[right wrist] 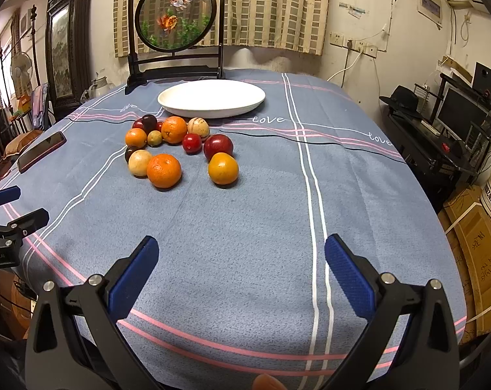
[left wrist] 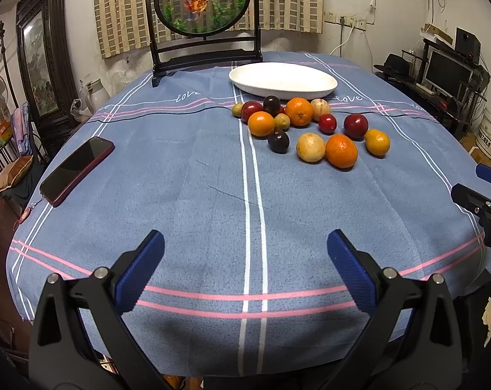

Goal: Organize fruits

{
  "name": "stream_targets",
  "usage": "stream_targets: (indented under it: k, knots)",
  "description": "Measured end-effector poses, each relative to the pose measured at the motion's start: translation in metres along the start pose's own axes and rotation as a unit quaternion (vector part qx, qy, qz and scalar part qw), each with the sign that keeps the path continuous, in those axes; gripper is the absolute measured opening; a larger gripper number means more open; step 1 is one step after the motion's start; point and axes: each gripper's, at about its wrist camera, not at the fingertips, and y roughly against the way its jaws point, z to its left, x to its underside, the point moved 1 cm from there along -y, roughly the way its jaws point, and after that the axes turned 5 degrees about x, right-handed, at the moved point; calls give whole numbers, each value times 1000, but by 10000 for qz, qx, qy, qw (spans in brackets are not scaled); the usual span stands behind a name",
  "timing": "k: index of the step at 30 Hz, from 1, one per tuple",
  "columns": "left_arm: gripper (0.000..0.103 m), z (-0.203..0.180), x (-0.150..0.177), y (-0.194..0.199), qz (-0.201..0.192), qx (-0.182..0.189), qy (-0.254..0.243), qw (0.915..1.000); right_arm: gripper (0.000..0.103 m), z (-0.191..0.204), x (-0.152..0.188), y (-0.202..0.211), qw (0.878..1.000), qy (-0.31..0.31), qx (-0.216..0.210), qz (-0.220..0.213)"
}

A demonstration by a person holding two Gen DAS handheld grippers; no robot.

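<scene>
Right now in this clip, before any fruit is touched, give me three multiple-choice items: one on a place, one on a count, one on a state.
1. Where does the dark phone with the red case lie relative to the fruit pile?
A. behind the pile, on the dish
B. to the left of the pile, near the cloth's edge
C. to the right of the pile

2. How many fruits are in the white oval dish?
A. none
B. two
C. five

3. How does the left tool stand?
A. shut on an orange
B. shut and empty
C. open and empty

Answers:
1 B: the left wrist view shows it far left of the fruit on the blue checked tablecloth.
2 A: its inside shows bare white.
3 C: its blue pads are wide apart with only cloth between; the right tool stands the same.
</scene>
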Motion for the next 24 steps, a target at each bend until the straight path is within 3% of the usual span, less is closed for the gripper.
stream_targets:
  k: [24]
  knots:
    - [101, -2, 1, -1, 86, -37, -65, 9999, 102, 3, 1, -4, 10000, 10, -31, 73]
